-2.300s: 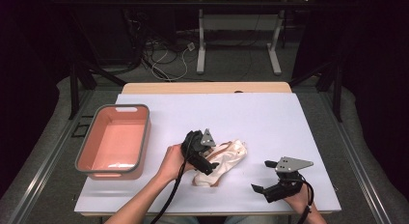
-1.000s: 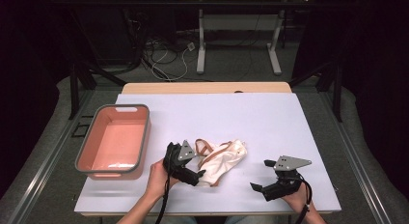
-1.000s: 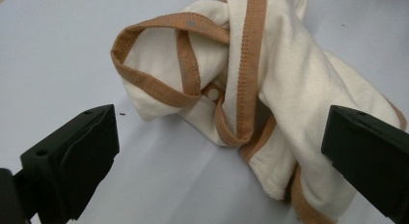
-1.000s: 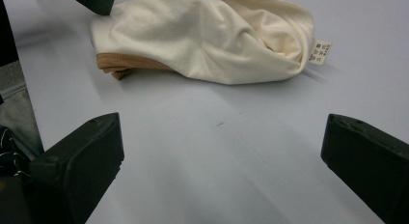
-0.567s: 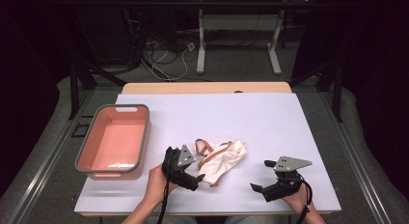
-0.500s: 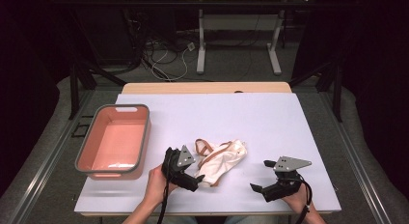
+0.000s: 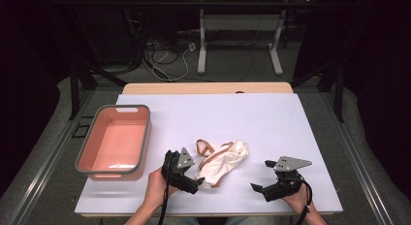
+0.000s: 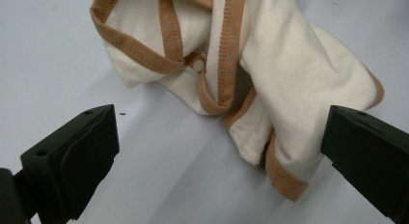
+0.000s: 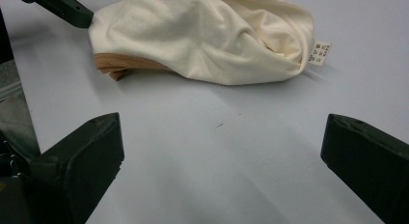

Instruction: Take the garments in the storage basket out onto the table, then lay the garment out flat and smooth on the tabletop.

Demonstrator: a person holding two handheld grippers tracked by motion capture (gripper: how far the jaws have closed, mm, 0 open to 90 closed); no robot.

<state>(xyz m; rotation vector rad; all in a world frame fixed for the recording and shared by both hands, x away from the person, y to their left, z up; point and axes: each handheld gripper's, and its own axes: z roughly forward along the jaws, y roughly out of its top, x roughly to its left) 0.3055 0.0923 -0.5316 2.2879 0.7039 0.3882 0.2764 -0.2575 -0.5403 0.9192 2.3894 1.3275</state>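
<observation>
A crumpled cream garment (image 7: 224,161) with tan trim lies at the front middle of the white table. My left gripper (image 7: 190,179) sits just to the left of its near end, open. In the left gripper view the cloth (image 8: 251,69) lies ahead of the wide-spread jaws, its tan hem close to the right jaw, and a snap button shows on a strap. My right gripper (image 7: 260,176) rests on the table to the right of the garment, open and apart from it. In the right gripper view the garment (image 9: 202,40) lies beyond the jaws, with a small label at its right end.
A pink tray (image 7: 123,108) with a grey rim stands at the left of the table (image 7: 252,118). A jaw of the left gripper (image 9: 62,9) shows at the top left of the right gripper view. Dark floor and cables lie beyond the far edge.
My left gripper has drawn back from over the garment, leftward and toward the person. A tan strap loop now shows on the cloth. The right gripper has stayed put.
</observation>
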